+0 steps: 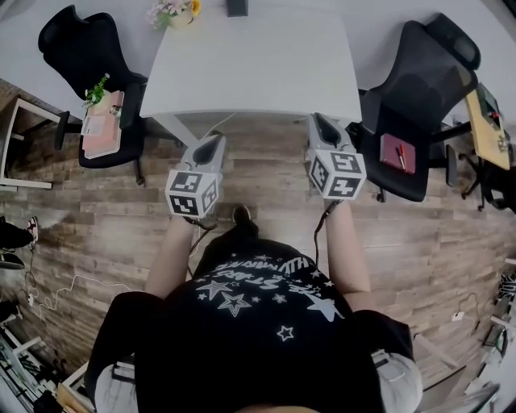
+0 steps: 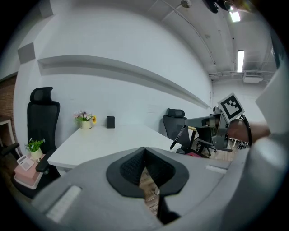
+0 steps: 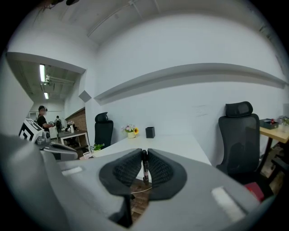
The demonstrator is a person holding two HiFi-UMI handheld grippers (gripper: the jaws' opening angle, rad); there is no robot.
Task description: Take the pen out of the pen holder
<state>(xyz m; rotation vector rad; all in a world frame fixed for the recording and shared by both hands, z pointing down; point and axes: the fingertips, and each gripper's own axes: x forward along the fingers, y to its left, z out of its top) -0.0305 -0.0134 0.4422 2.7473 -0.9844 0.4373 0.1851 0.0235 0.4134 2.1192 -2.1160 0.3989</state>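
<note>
The right gripper (image 3: 145, 153) has its jaws nearly together, and they press on the pen (image 3: 145, 168). The pen is thin and dark and stands upright between the two black pads, with its lower end coming out a little under them. In the left gripper view the same pen slants down from the right gripper's tip.

The left gripper (image 2: 144, 151) has its jaws closed. The pads meet at the tip and nothing is between them; only the wooden floor (image 1: 266, 173) shows through the small gap below.

The person holds both grippers side by side above the floor, in front of the near edge of the white bench (image 1: 258, 68). The right gripper is close to the near right corner.

The pen holder (image 1: 236, 6) is a small black box at the far edge of the bench, just beside a flower pot (image 1: 173, 12) that is nearer the far left corner. The pen is out of the holder and well apart from it.

One black office chair (image 1: 85, 56) stands at the left side of the bench, and another chair (image 1: 419, 89), with a red notebook (image 1: 398, 153) on its seat, stands at the right side.
</note>
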